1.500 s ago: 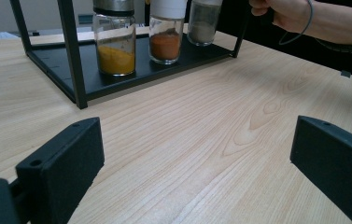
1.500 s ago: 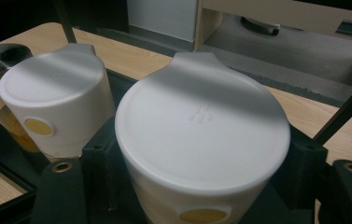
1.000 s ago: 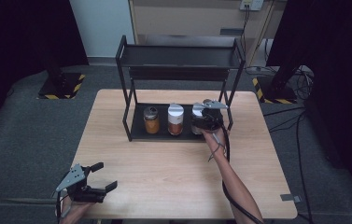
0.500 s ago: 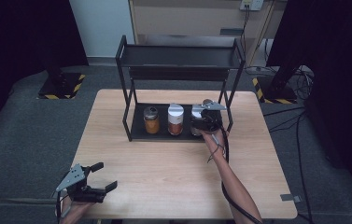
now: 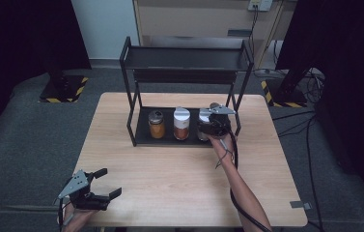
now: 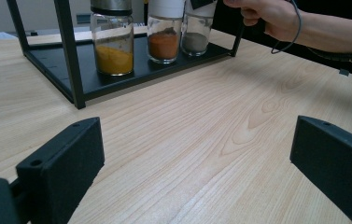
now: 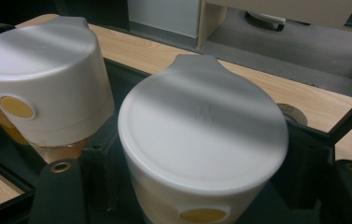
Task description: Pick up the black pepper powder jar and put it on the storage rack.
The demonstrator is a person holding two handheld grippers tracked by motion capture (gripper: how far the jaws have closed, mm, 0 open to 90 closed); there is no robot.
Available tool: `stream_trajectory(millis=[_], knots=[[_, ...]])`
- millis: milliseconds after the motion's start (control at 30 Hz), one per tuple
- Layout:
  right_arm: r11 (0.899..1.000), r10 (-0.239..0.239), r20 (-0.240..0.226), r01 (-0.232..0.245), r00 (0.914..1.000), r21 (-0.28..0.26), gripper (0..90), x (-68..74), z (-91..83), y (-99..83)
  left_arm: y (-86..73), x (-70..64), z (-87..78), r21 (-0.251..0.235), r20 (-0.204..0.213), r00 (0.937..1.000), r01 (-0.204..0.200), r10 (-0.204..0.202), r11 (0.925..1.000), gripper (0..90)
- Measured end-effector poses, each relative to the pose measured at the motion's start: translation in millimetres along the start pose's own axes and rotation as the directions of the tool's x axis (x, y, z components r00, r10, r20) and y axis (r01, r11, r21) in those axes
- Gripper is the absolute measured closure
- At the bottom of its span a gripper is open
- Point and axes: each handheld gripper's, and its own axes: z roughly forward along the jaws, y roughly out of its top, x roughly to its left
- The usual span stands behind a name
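A: High view. Item one: your right gripper (image 5: 212, 124), centre right of the frame, at the bottom shelf of the black rack (image 5: 132, 126). Status?

B: It sits at the rightmost jar (image 5: 203, 121), third in a row after the yellow-spice jar (image 5: 156, 124) and the orange-spice jar (image 5: 181, 123). Your left gripper (image 5: 103, 182) rests at lower left, jaws spread, well apart from the rack, so your right hand is the nearer.

A: Left gripper view?

B: Jaws wide apart over bare table (image 6: 211, 140). The three jars stand upright along the upper edge, your right hand (image 6: 269, 16) at upper right.

A: Right gripper view?

B: The white-capped jar (image 7: 201, 140) stands directly ahead, between the jaws, long axis upright. Whether the jaws press on it or flank it, you cannot tell. A second white cap (image 7: 43, 79) is at upper left.

A: Labels?

B: Yellow round dots on both caps; no readable writing.
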Motion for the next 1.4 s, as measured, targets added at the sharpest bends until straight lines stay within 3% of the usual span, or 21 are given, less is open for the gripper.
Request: stream_trajectory(millis=[233, 367, 467, 1100, 1400], knots=[[0.999, 0.005, -0.029, -0.006, 0.9996, -0.041, 15.6, -9.0, -11.4, 5.4, 0.2, -0.2, 0.1, 0.0, 0.001, 1.0, -0.002, 0.002, 1.0, 1.9], [1.0, -0.01, -0.065, 0.008, 0.9978, -0.028, 11.6, -19.1, -17.1, 15.0, 0.4, -0.3, 0.1, 0.001, 0.001, 1.0, -0.004, 0.004, 1.0, 1.9], [0.999, -0.038, -0.073, 0.035, 0.9966, -0.032, 11.3, -21.7, -23.9, 19.3, 0.5, -0.4, 0.3, 0.002, 0.0, 1.0, -0.005, 0.005, 1.0, 1.9], [0.991, -0.098, -0.122, 0.086, 0.9877, -0.099, 11.8, -24.6, -68.7, 43.2, 0.5, -1.4, -0.1, -0.001, -0.003, 1.0, -0.009, 0.009, 1.0, 2.0], [0.985, -0.138, -0.161, 0.118, 0.9773, -0.127, 11.9, -18.8, -86.8, 47.0, 0.7, -1.7, 0.2, -0.001, -0.005, 0.9999, -0.01, 0.01, 1.0, 2.0]])
